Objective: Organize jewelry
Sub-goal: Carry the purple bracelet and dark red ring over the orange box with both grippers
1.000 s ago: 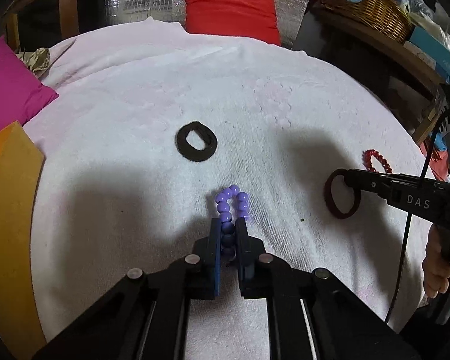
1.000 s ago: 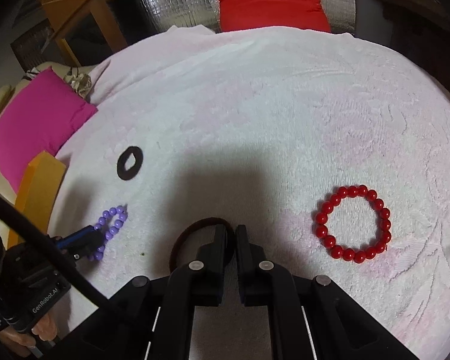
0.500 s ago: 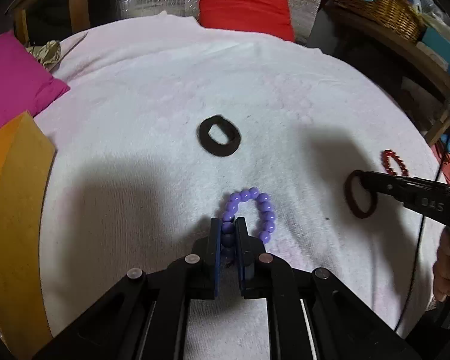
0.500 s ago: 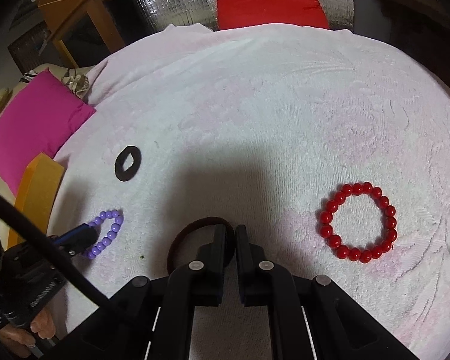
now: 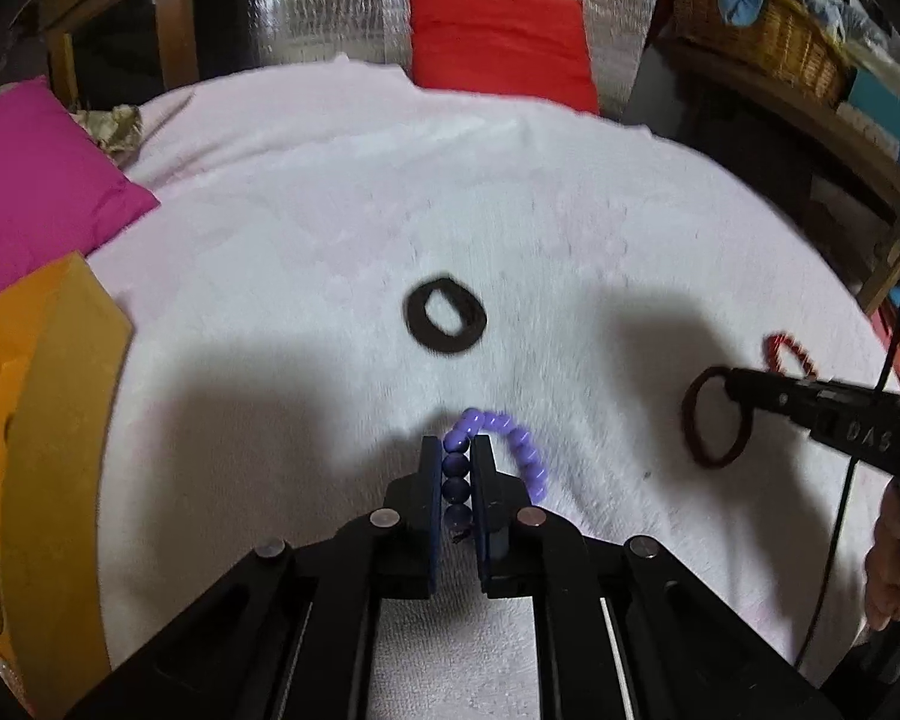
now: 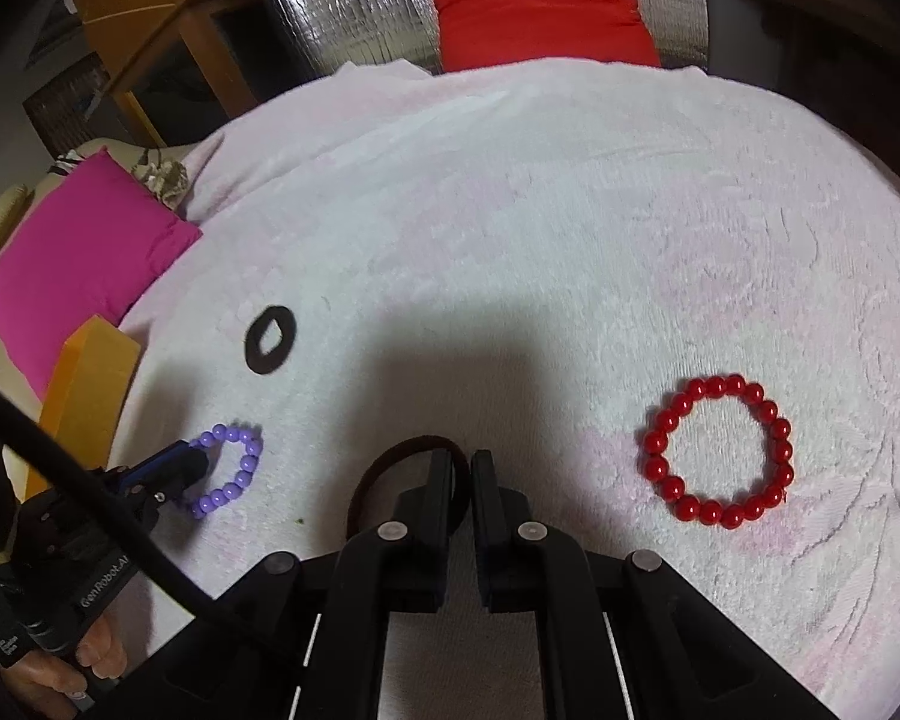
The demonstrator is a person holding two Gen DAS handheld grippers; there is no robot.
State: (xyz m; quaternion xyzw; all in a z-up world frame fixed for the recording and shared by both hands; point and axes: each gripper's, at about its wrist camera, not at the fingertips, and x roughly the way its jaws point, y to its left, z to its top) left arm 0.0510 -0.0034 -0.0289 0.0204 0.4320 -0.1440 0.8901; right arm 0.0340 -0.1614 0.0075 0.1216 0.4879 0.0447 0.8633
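Purple bead bracelet is clamped between your left gripper jaws, over the white blanket near its left edge. Your right gripper pinches the dark hair tie near the front edge; red bead bracelet lies apart, toward the right edge.

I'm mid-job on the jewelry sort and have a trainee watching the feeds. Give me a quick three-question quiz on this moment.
1. True or false: the left hand-held gripper is shut on the purple bead bracelet.
2. Which item lies free on the white cloth, untouched? A) red bead bracelet B) purple bead bracelet C) dark hair tie
3. Fill in: the right hand-held gripper pinches the ____.

Key: 1 true; 2 A; 3 dark hair tie.
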